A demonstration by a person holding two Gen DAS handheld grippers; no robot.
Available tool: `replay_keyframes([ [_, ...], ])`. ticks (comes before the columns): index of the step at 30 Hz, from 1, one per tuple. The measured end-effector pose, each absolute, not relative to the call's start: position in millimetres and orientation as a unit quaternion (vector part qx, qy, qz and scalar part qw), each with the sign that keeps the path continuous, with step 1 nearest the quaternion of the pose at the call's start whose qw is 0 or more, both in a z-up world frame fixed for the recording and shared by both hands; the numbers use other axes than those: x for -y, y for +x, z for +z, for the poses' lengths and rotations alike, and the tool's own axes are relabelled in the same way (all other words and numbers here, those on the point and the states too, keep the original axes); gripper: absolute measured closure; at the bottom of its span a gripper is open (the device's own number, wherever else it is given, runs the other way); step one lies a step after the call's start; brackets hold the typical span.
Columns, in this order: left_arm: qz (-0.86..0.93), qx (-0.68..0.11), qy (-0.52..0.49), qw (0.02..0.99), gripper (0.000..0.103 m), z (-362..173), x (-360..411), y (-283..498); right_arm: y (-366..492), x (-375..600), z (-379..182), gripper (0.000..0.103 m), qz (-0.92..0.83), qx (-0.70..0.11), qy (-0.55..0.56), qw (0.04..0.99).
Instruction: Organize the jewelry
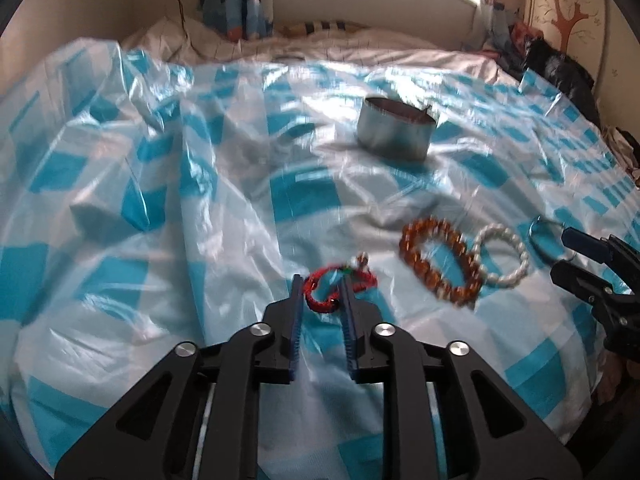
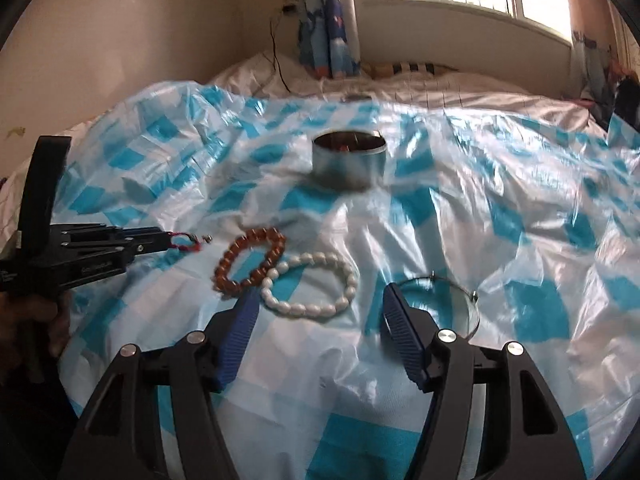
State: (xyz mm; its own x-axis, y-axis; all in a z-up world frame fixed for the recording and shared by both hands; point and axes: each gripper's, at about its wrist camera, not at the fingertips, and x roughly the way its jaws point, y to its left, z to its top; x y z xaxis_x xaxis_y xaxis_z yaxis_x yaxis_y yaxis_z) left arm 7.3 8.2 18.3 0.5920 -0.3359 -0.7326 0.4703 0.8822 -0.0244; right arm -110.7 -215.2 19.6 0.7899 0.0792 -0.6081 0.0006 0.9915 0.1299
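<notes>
Left gripper [image 1: 320,284] pinching red cord bracelet [image 1: 340,284]: light, limp, grab anywhere; right gripper [image 2: 318,300] gaping, empty, above slippery pearl bracelet [image 2: 312,284]

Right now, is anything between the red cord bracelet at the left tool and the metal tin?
Nothing visible. The red braided cord bracelet sits between the left tool fingers; only bare blue-checked plastic sheet lies up to the round metal tin.

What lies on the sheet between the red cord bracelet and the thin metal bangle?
Two bead bracelets lie there: an amber bracelet beside the red cord bracelet, then a white bracelet nearer the metal bangle. The right wrist view shows this best.
</notes>
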Motion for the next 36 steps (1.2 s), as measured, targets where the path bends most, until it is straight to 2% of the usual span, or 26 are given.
replay_keyframes([
  [4, -0.226, -0.39, 0.081, 0.889, 0.074, 18.6, -6.3, 13.8, -99.3, 232.6, 5.9, 0.043, 0.003, -0.367, 0.084, 0.927],
  [5, -0.224, -0.396, 0.083, 0.887, 0.073, 16.2, -4.8, 16.0, -97.4, 233.9, 2.9, 0.049, -0.002, -0.374, 0.084, 0.924],
  [6, -0.223, -0.401, 0.084, 0.885, 0.071, 14.0, -3.6, 17.6, -94.7, 236.0, -2.0, 0.06, -0.007, -0.386, 0.084, 0.918],
  [8, -0.221, -0.416, 0.083, 0.878, 0.068, 7.4, -0.7, 22.2, -92.1, 234.7, -5.5, 0.071, -0.016, -0.394, 0.073, 0.916],
  [9, -0.22, -0.421, 0.083, 0.876, 0.063, 4.7, 0.2, 23.0, -91.6, 233.6, -6.1, 0.086, -0.021, -0.397, 0.065, 0.915],
  [10, -0.215, -0.425, 0.086, 0.875, 0.055, 2.2, 0.7, 24.3, -91.3, 233.2, -7.0, 0.094, -0.023, -0.399, 0.062, 0.914],
  [12, -0.21, -0.431, 0.084, 0.874, 0.053, -1.5, -0.4, 25.3, -93.0, 233.4, -6.4, 0.099, -0.016, -0.397, 0.068, 0.915],
  [15, -0.214, -0.442, 0.067, 0.868, 0.052, -5.6, -5.3, 27.2, -97.7, 234.0, 0.5, 0.1, 0.01, -0.382, 0.094, 0.919],
  [17, -0.221, -0.449, 0.058, 0.864, 0.058, -7.9, -7.4, 27.1, -101.2, 234.0, 3.1, 0.1, 0.032, -0.375, 0.117, 0.919],
  [18, -0.224, -0.452, 0.055, 0.861, 0.076, -8.5, -8.5, 27.0, -103.8, 233.2, 3.7, 0.1, 0.052, -0.37, 0.132, 0.918],
  [19, -0.225, -0.458, 0.049, 0.859, 0.089, -9.8, -10.9, 27.2, -105.2, 231.4, 3.9, 0.1, 0.063, -0.367, 0.139, 0.917],
  [20, -0.226, -0.458, 0.044, 0.859, 0.091, -9.4, -12.9, 26.6, -106.1, 228.8, 4.6, 0.1, 0.074, -0.364, 0.143, 0.917],
  [30, -0.241, -0.449, 0.037, 0.86, 0.093, -6.5, -15.5, 11.9, -111.8, 201.6, 0.1, 0.099, 0.107, -0.375, 0.112, 0.914],
  [33, -0.239, -0.449, 0.042, 0.86, 0.093, -7.9, -14.6, 12.1, -110.9, 200.8, -5.1, 0.082, 0.094, -0.38, 0.097, 0.915],
  [36, -0.237, -0.449, 0.05, 0.86, 0.093, -9.5, -12.6, 11.9, -108.8, 195.3, -10.1, 0.082, 0.088, -0.386, 0.077, 0.915],
])
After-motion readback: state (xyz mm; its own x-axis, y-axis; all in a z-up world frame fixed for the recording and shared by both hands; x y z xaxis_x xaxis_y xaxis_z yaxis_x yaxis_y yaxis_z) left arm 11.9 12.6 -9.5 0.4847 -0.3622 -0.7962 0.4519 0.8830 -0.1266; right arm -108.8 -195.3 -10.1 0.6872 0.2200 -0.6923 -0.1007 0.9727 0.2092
